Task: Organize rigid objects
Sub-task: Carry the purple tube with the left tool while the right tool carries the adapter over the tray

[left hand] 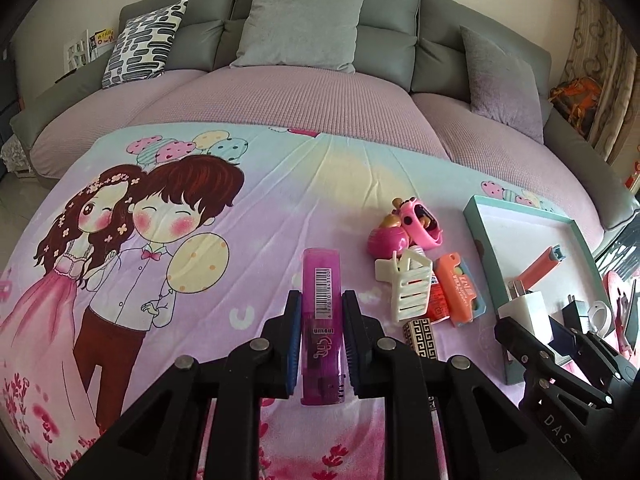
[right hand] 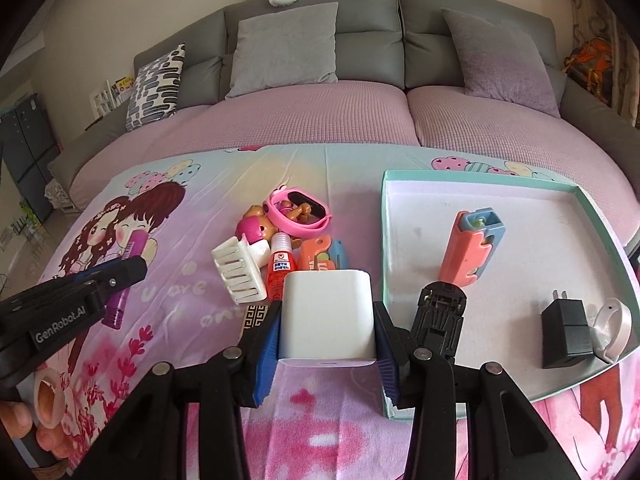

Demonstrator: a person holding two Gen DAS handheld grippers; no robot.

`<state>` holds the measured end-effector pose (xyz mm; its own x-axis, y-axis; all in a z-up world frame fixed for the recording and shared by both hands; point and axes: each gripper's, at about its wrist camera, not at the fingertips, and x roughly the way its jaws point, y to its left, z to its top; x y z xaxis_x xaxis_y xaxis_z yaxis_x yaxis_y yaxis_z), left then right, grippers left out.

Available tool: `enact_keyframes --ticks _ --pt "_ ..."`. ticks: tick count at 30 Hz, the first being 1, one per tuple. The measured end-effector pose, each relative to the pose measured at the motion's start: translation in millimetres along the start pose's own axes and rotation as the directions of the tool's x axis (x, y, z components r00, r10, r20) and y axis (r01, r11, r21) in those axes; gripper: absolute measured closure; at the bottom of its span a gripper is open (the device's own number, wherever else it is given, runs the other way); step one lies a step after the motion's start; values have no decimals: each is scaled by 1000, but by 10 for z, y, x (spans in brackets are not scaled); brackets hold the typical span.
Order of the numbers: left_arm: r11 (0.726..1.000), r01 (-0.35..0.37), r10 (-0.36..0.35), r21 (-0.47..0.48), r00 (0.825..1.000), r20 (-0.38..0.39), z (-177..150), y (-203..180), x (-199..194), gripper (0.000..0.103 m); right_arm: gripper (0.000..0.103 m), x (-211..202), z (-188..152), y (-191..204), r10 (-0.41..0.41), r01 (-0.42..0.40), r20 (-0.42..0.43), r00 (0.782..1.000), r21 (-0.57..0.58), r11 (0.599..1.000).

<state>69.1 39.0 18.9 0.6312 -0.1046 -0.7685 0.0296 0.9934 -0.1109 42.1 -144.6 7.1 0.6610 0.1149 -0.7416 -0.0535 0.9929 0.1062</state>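
Observation:
My left gripper (left hand: 322, 298) is shut on a purple lighter (left hand: 320, 280), which stands lengthwise between the blue pads over the cartoon blanket. My right gripper (right hand: 328, 308) is shut on a white charger block (right hand: 328, 320), beside the left edge of the teal-rimmed tray (right hand: 480, 178). In the right wrist view the left gripper (right hand: 120, 276) shows at the left with the lighter (right hand: 118, 300). In the left wrist view the right gripper (left hand: 520, 332) shows at the right with the charger (left hand: 524, 308). A pile between them holds a white hair claw (right hand: 240, 272), a red glue bottle (right hand: 280, 268) and a pink watch (right hand: 298, 208).
The tray holds a coral and blue case (right hand: 472, 248), a black plug (right hand: 566, 332), a white ring (right hand: 612, 328) and a black clip (right hand: 440, 312). A patterned box (right hand: 256, 316) lies by the pile. Behind the blanket is a grey sofa (right hand: 368, 40) with cushions. A hand (right hand: 16, 416) shows at lower left.

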Motion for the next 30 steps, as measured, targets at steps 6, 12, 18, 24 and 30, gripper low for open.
enact_keyframes --ticks 6,12,18,24,30 --pt "998 37 -37 42 999 -1 16 -193 -10 83 58 -114 26 -224 -51 50 25 998 39 998" --pt "993 75 -74 93 997 -15 -5 -471 20 83 58 -239 19 -582 -112 107 48 993 104 989" --pt "980 112 -109 162 994 -28 -34 -828 42 83 58 -343 17 -910 -165 151 66 984 174 973" --pt "953 173 -168 249 985 -40 -90 -1257 26 83 58 -446 17 -1204 -224 198 86 971 236 951" --pt "908 241 -229 342 971 -75 -177 -1731 100 83 58 -501 22 -1470 -257 216 107 960 294 931"
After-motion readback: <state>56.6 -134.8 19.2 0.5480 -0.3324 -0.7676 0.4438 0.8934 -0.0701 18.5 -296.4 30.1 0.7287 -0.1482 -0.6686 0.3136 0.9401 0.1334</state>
